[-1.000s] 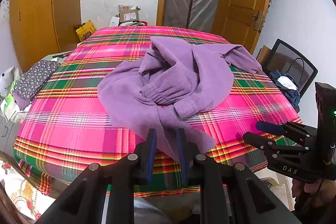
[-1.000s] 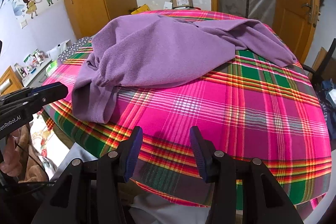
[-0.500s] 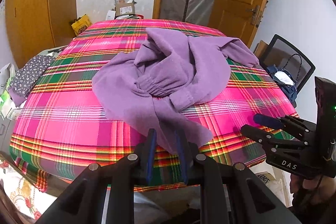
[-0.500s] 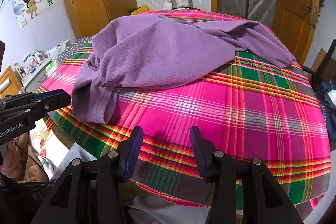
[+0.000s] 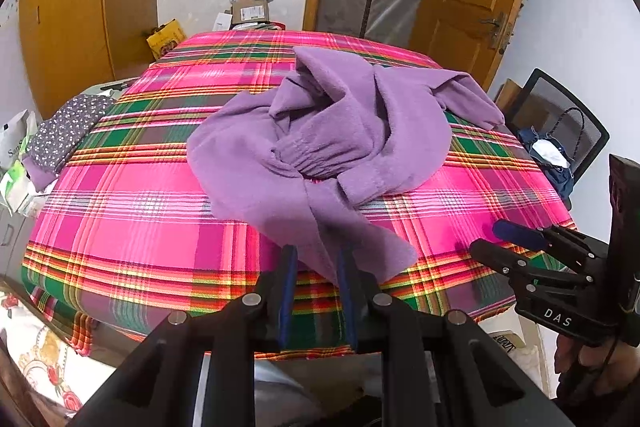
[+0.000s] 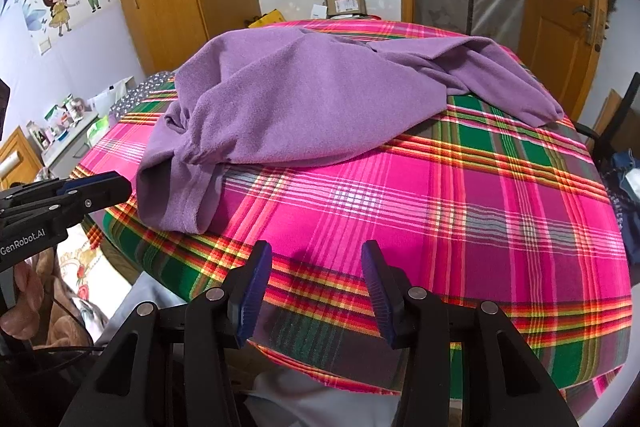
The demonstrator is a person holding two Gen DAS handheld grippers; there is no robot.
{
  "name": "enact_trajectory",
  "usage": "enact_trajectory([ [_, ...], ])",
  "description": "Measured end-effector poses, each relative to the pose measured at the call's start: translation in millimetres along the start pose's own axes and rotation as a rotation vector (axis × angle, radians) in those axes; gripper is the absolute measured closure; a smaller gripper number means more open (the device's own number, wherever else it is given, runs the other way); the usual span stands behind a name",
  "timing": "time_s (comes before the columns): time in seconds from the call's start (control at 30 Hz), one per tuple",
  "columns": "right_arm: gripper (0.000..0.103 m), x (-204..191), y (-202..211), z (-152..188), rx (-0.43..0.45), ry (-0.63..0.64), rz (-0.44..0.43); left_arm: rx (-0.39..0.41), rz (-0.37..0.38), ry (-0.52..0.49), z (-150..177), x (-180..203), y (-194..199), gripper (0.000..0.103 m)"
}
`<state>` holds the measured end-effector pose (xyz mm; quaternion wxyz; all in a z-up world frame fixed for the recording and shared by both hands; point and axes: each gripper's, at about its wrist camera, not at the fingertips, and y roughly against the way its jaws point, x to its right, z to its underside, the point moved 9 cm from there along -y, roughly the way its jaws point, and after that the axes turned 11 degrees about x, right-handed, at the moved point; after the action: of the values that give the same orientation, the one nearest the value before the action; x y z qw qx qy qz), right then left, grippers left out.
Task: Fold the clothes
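A crumpled purple fleece garment lies on the round table under a pink plaid cloth. One sleeve reaches toward the far right, and a hem flap points at the near edge. My left gripper hovers at that near edge with a narrow gap between its blue pads. The flap shows through the gap, but in the right wrist view the left gripper stands just left of the hem, with nothing between its fingers. My right gripper is wide open over bare plaid, to the right of the garment.
A grey dotted cloth lies off the table's left side. A black chair with a blue bag stands at the right. Cardboard boxes sit behind the table, between a wooden wardrobe and a door. A hand holds the right gripper.
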<state>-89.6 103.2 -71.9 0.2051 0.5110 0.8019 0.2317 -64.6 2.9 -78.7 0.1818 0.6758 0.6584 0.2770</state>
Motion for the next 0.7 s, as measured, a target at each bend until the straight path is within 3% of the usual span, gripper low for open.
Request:
enact_trajectory([
  [0.43, 0.055, 0.3, 1.0, -0.3, 0.004, 0.001, 0.001, 0.023, 0.039, -0.016, -2.2, 10.6, 5.9, 0.082],
  [0.7, 0.055, 1.8, 2.2, -0.1, 0.008, 0.000, 0.003, 0.042, 0.003, -0.006, -5.0, 3.4, 7.6, 0.082],
])
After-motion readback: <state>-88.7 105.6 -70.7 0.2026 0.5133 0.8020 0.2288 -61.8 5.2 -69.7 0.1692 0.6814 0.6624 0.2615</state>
